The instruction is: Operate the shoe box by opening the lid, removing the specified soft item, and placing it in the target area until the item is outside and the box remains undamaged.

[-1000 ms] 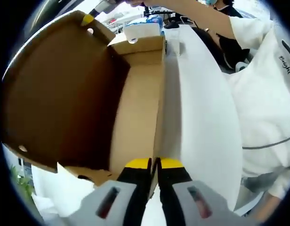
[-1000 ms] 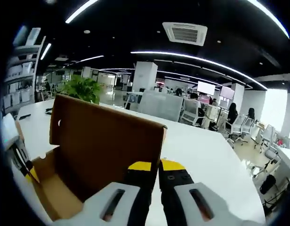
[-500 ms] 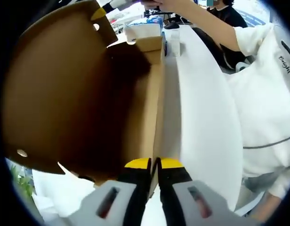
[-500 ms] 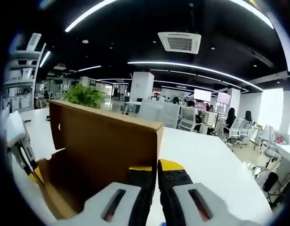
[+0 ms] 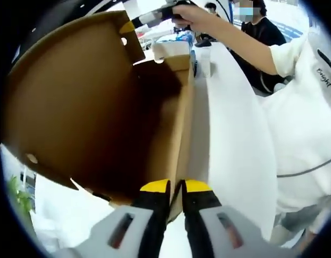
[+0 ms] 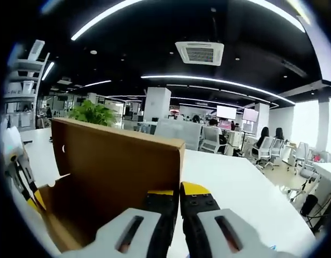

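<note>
Lid (image 5: 74, 102) swings further over the box (image 5: 176, 129) since earlier, shading its inside. Left gripper (image 5: 175, 186) pinches the box wall at bottom centre; right gripper (image 6: 179, 189) pinches the lid edge. Soft item not seen.

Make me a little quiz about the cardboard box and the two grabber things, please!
1. True or false: the left gripper is shut on the box wall.
2. What does the right gripper pinch? A) the lid B) a plant C) a chair
3. Fill in: the box stands on a ____ table.

Key: 1 true, its yellow-tipped jaws close on the edge of the long side wall. 2 A, the jaws clamp the lid's free edge, and the lid stands raised over the box. 3 white.
</note>
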`<action>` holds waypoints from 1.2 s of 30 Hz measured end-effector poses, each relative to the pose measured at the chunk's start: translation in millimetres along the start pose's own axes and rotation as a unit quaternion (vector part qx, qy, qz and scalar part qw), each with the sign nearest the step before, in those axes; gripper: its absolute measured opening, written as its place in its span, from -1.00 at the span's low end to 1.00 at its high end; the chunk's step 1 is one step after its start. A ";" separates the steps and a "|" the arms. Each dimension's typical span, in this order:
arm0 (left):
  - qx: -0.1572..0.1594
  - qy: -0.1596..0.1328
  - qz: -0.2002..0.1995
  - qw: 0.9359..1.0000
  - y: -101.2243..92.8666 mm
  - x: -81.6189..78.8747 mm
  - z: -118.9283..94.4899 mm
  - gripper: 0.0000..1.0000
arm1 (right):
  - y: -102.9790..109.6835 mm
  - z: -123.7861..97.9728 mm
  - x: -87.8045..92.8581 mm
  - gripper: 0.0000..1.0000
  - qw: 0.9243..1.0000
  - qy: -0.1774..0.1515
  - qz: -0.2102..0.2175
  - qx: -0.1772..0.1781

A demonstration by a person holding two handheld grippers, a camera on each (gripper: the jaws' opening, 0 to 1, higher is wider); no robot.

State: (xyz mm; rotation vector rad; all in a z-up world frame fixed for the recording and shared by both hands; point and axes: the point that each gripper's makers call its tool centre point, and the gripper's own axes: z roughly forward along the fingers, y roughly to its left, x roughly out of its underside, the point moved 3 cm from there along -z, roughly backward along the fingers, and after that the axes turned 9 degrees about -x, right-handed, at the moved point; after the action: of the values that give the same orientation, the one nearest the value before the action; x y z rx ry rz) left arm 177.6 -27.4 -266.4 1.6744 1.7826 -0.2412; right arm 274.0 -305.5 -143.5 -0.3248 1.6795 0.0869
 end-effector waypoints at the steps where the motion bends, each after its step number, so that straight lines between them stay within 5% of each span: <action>1: -0.004 -0.007 -0.007 1.000 0.9 -0.8 -0.7 -0.82 | 0.3 -0.2 0.0 -1.00 1.000 0.000 -0.002 0.001; 6: -0.020 -0.079 -0.072 0.994 6.3 -5.2 -3.6 -0.73 | 3.1 -3.1 1.5 -1.00 0.998 0.002 -0.048 0.031; 10: -0.016 -0.132 -0.097 0.986 1.6 -7.5 -7.9 -0.58 | 1.0 -4.8 1.6 -1.00 1.000 -0.005 -0.021 0.020; 15: -0.047 -0.156 -0.152 0.975 12.9 -9.5 -14.8 -0.56 | 5.8 -5.1 2.2 -1.00 0.998 -0.001 -0.045 0.038; 17: -0.029 -0.178 -0.169 0.969 9.8 -14.0 -17.4 -0.44 | 5.2 -6.1 2.3 -1.00 0.998 -0.001 -0.046 0.039; 18: -0.047 -0.182 -0.206 0.960 17.2 -14.8 -20.4 -0.45 | 5.0 -6.8 2.5 -1.00 0.998 -0.003 -0.045 0.039; 20: -0.017 -0.196 -0.236 0.952 16.3 -18.6 -24.6 -0.46 | 6.1 -7.9 3.2 -0.99 0.998 -0.005 -0.044 0.041; 23: -0.059 -0.224 -0.260 0.937 35.3 -22.5 -30.6 -0.27 | 8.8 -9.6 4.1 -0.99 0.997 -0.006 -0.062 0.054; 24: -0.064 -0.236 -0.297 0.923 40.4 -24.7 -34.0 -0.24 | 8.9 -10.5 4.5 -0.99 0.996 -0.007 -0.063 0.055; 26: -0.069 -0.268 -0.311 0.909 43.7 -29.2 -40.6 -0.18 | 7.5 -12.2 4.6 -0.99 0.997 -0.012 -0.054 0.052; 29: -0.103 -0.284 -0.321 0.898 51.6 -25.4 -48.1 -0.12 | 8.5 -12.6 4.5 -0.99 0.997 -0.012 -0.058 0.054; 32: -0.120 -0.319 -0.349 0.873 57.3 -27.3 -60.8 -0.03 | 9.8 -13.6 5.5 -0.98 0.995 -0.009 -0.073 0.061; 36: -0.134 -0.334 -0.353 0.864 60.4 -29.3 -71.1 0.20 | 10.1 -16.5 7.4 -0.98 0.995 -0.015 -0.074 0.065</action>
State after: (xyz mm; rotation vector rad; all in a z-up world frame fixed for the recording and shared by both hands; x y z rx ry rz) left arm 208.8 -2.1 -177.2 0.5579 1.6824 -0.7521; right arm 254.8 -301.0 -149.8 -0.3464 1.6173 -0.1263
